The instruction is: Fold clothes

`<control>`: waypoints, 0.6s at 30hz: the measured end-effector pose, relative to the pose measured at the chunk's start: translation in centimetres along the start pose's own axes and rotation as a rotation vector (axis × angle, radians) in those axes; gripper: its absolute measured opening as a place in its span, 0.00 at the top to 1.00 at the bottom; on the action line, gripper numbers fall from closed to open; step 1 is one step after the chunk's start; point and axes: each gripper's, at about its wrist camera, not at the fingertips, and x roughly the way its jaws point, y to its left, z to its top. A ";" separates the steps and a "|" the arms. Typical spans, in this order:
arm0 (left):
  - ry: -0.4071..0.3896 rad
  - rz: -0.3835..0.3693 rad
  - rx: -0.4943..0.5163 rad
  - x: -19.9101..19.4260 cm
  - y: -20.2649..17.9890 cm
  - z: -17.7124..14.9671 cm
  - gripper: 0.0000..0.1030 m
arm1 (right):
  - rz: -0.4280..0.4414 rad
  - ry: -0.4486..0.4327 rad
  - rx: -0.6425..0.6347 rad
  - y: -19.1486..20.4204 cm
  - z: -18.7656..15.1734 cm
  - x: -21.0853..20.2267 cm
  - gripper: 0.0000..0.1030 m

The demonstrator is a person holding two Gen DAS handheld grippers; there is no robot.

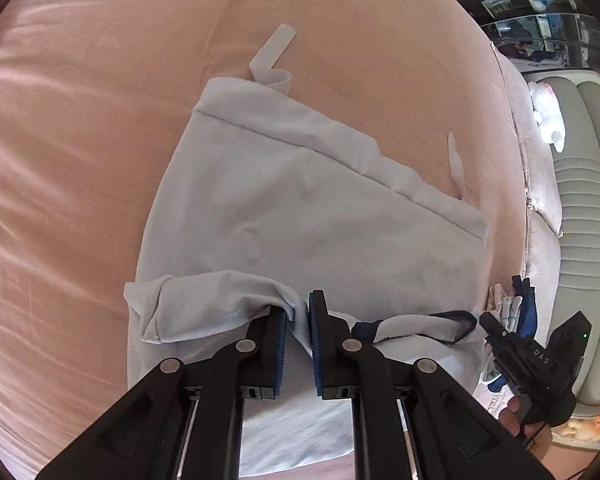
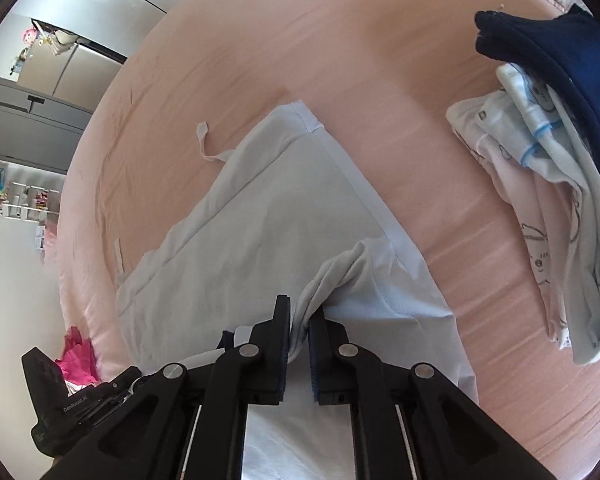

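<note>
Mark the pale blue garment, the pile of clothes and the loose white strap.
pale blue garment [image 1: 300, 208], left wrist view, on its flat middle panel.
pile of clothes [image 2: 560, 184], right wrist view, on the printed white piece.
white strap [image 1: 274, 50], left wrist view, on its upper straight length.

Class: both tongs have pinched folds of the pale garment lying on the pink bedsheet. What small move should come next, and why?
Probably carry both pinched edges forward together over the body and lay them down. The left tongs and right tongs each clamp a bunched fold of the pale garment, whose far hem lies flat on the pink sheet, so the fold looks only half made.
</note>
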 end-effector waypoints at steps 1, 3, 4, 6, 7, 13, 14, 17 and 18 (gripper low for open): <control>-0.015 0.018 0.035 -0.6 -0.3 -0.2 0.89 | -0.006 -0.016 -0.032 0.5 -0.2 -0.4 0.83; -0.036 0.062 0.097 -1.7 -0.9 -1.0 0.87 | 0.005 -0.066 -0.115 1.4 -0.3 -1.4 0.73; -0.049 0.086 0.123 -2.2 -1.3 -1.5 0.86 | 0.023 -0.083 -0.146 1.9 0.1 -1.2 0.72; -0.105 0.102 0.194 -3.0 -2.7 -3.1 0.86 | 0.014 -0.105 -0.234 2.6 -0.5 -2.2 0.72; -0.133 0.106 0.232 -3.2 -3.2 -3.6 0.86 | -0.015 -0.112 -0.290 3.1 -0.6 -2.0 0.72; -0.100 0.010 0.204 -2.5 -2.2 -1.6 0.83 | -0.340 0.062 -0.541 3.0 -2.2 6.5 0.72; -0.069 -0.046 0.159 -2.4 -1.2 -0.3 0.80 | -0.378 0.065 -0.526 1.9 -2.5 6.6 0.72; -0.023 -0.091 -0.027 -2.7 2.1 3.1 0.76 | -0.389 0.024 -0.441 -0.7 -2.7 5.3 0.71; -0.046 -0.078 -0.072 -3.5 3.1 3.8 0.70 | -0.377 0.012 -0.418 -1.0 -2.6 4.8 0.71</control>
